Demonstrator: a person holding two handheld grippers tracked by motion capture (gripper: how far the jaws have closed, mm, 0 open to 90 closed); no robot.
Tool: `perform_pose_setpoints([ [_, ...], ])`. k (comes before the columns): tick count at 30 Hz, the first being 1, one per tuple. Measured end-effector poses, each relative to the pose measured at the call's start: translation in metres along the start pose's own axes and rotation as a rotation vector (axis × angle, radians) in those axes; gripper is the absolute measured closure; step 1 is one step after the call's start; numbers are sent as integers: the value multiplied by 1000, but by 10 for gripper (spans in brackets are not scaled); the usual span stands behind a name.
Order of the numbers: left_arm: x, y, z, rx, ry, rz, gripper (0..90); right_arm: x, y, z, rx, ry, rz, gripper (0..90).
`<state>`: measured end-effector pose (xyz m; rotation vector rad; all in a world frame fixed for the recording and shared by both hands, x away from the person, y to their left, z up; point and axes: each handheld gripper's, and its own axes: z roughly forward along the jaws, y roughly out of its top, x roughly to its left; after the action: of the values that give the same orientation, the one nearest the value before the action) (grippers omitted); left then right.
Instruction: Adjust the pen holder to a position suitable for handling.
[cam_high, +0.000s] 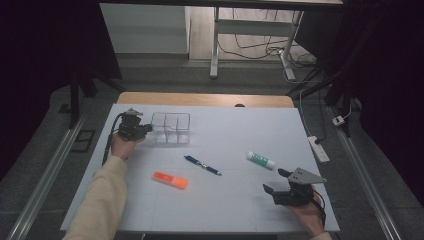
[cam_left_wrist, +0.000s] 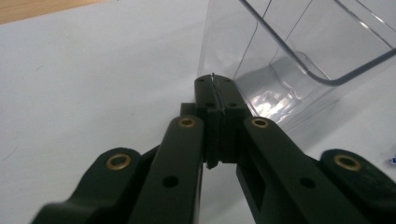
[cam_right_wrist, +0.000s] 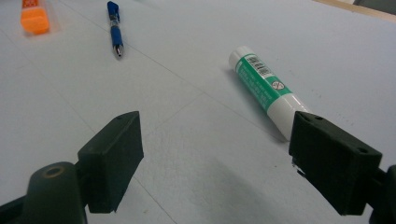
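Two grippers are working here: the left gripper (cam_left_wrist: 213, 81), fingers pressed together on the thin wall of the clear tray (cam_high: 171, 128), is gripping its left end. Light, stiff and slippery, the tray is probably best held by that rim. Right of the tray, the right gripper (cam_right_wrist: 215, 161) is waiting, fingers wide, beside the glue stick (cam_right_wrist: 264, 84).
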<state>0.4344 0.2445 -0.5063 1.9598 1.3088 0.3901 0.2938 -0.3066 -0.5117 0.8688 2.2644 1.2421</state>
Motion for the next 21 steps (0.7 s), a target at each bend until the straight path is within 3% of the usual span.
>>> perform_pose_setpoints([
  [21, -19, 6, 12, 11, -38, 19, 891, 0, 0, 1, 4, 3, 0, 170],
])
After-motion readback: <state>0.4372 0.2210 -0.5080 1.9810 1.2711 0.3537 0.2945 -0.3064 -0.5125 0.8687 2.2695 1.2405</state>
